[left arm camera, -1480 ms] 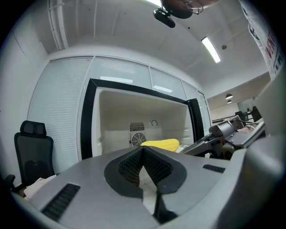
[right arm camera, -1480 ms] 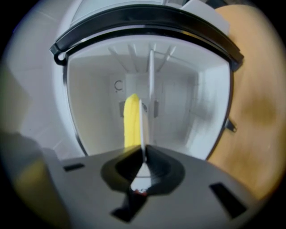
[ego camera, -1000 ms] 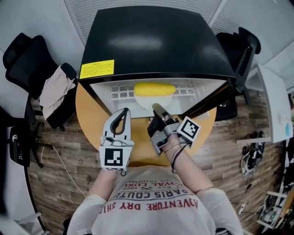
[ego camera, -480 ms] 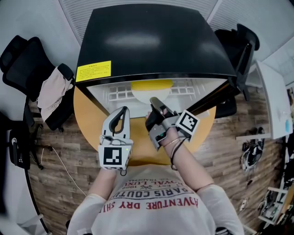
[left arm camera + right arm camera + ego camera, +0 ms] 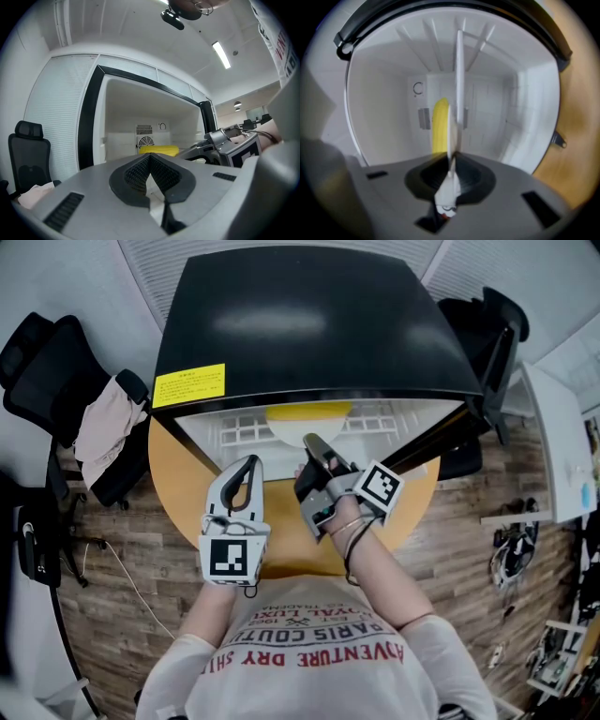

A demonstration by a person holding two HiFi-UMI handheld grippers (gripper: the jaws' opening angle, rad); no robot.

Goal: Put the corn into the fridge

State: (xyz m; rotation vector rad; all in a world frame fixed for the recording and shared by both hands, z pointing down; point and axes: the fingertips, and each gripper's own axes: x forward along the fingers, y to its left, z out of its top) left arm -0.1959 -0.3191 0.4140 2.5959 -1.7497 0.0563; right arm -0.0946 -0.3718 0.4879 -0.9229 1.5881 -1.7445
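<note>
Your right gripper (image 5: pixel 314 444) reaches level into the open black fridge (image 5: pixel 309 324), which stands on a round wooden table (image 5: pixel 178 474). The corn (image 5: pixel 309 412) is already inside, lying on a white plate (image 5: pixel 305 434) on the white shelf (image 5: pixel 244 432) just past the door opening.

In the right gripper view the gripper (image 5: pixel 451 157) is rolled onto its side, so the plate (image 5: pixel 451 131) appears edge-on. It shows as a thin white line running into the meeting point of the dark pads (image 5: pixel 468 176). The jaws are opening, with the plate's rim between them and the pads close against it at the tips. The corn (image 5: pixel 439 124) shows as a yellow band beside the plate, in front of the fridge's white back wall.

Your left gripper (image 5: pixel 246 470) is held level over the table in front of the fridge, just beside the right one. Its jaws are together with nothing between them, as the left gripper view (image 5: pixel 150 157) shows. That view also looks into the fridge, where the corn (image 5: pixel 158 150) rests in front of a round vent (image 5: pixel 145 140).

A black office chair (image 5: pixel 47 371) with a pale cloth (image 5: pixel 108 423) draped over it stands at the table's left.
</note>
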